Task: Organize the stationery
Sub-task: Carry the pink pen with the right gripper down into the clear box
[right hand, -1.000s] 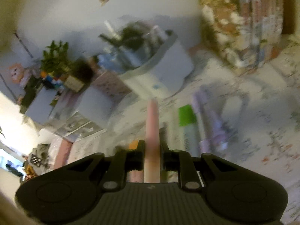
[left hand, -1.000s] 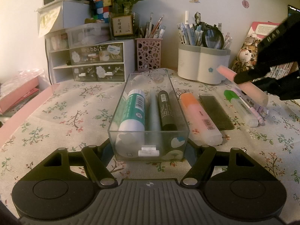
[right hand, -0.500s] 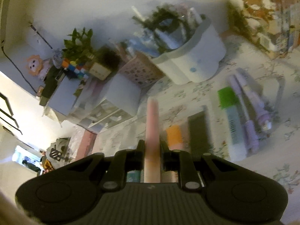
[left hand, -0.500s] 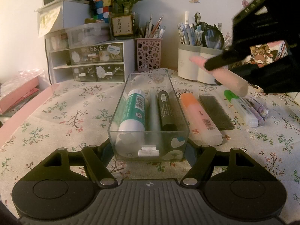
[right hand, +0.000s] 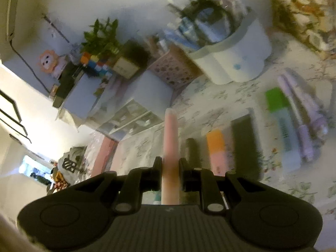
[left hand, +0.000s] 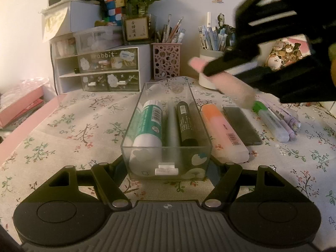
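Note:
A clear plastic tray stands on the flowered tablecloth, and my left gripper is shut on its near end, one finger at each side wall. Inside lie a green-and-white glue stick and a black marker. My right gripper is shut on a pink pen. In the left wrist view that pink pen hangs in the air, tilted, above the table just right of the tray's far end. Right of the tray lie an orange-pink highlighter, a black flat case, a green-capped highlighter and purple pens.
At the back stand a white pen holder full of pens, a pink perforated cup, and a small drawer unit with a plant and a colour cube on top. Pink books lie at the far left.
The right gripper has carried the pink pen leftward and higher in the left wrist view, from over the loose pens toward the tray. The left gripper and the tray have not moved.

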A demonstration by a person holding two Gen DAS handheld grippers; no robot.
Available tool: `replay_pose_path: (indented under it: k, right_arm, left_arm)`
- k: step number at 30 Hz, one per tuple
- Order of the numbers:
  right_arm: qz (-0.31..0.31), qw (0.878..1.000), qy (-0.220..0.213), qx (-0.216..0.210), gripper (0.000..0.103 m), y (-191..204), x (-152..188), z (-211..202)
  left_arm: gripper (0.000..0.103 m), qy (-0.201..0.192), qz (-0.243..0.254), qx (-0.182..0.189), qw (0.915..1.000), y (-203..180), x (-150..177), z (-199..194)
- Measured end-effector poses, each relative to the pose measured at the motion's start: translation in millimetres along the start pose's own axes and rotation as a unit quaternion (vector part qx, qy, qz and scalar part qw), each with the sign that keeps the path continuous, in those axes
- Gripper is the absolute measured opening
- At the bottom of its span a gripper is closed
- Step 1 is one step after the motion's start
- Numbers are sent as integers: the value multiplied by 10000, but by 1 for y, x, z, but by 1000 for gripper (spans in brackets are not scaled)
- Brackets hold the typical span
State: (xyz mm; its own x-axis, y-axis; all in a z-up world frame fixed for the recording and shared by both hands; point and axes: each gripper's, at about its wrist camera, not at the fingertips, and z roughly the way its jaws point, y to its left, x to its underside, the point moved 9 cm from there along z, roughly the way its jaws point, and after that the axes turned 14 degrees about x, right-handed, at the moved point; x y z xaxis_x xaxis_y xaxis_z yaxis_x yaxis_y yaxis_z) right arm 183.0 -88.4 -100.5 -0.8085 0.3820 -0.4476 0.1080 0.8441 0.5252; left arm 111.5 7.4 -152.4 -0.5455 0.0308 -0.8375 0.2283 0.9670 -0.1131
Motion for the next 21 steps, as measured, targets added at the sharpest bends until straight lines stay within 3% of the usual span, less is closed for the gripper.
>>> replay_pose_path:
  k: [6, 17, 21]
  right_arm:
    - [-179, 9996, 198, -39, 16, 20, 6, 17]
    - [-298, 9973, 551, 373, 17, 27, 15, 48]
    - [-509, 9958, 479, 586, 19, 25, 18, 49]
  left_arm:
    - [73, -1, 6, 0, 10000, 0, -1, 0]
    - [73, -1, 8, 0, 10000, 0, -1, 1]
    - [73, -4, 7, 2, 10000, -1, -1, 0]
